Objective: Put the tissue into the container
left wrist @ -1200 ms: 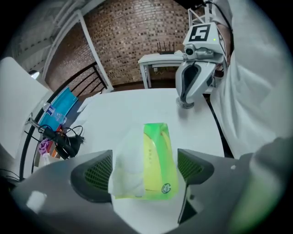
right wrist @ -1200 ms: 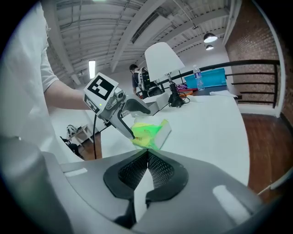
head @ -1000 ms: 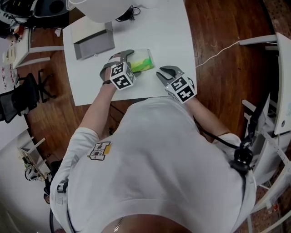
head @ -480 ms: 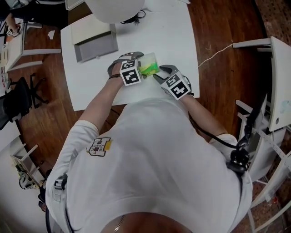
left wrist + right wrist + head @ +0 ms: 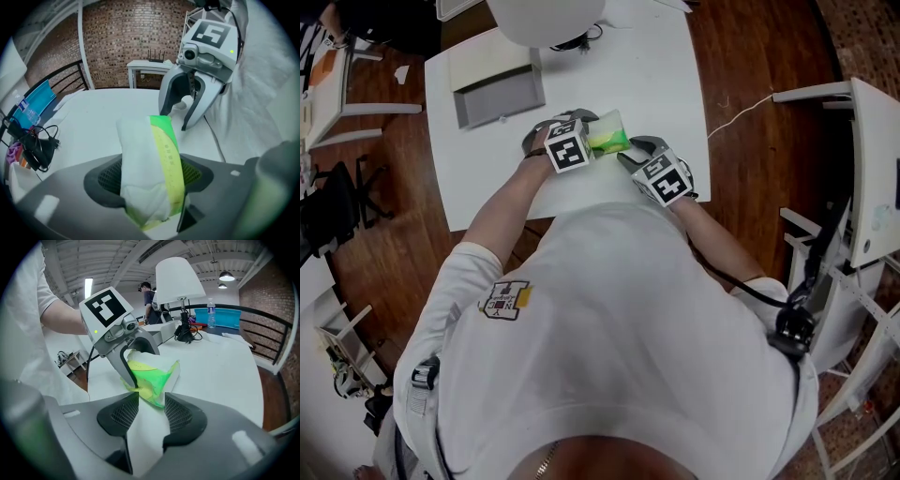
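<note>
Left gripper gets my first look. Its jaws have just been closing and now press on the tissue pack, one pad on each side. The pack is white tissue in a clear wrap with a green and yellow band. Its near end sits between the pads and the rest reaches out past the tips. I cannot tell whether it is lifted off the table or lying on it. This gripper is pitched steeply down, and the person's left forearm reaches in from the near left.

Right gripper has jaws that have just eased in a little, yet they stand well apart. Between the pads I see only bare table. The pack's green end lies just beyond the tips, not pinched. This gripper also points down and faces the left one across the pack, while the right forearm runs back toward the near right.

Both grippers meet over the near part of the white table. A grey tray sits farther off to the left, well apart from the pack. A white lamp shade stands at the far edge.
</note>
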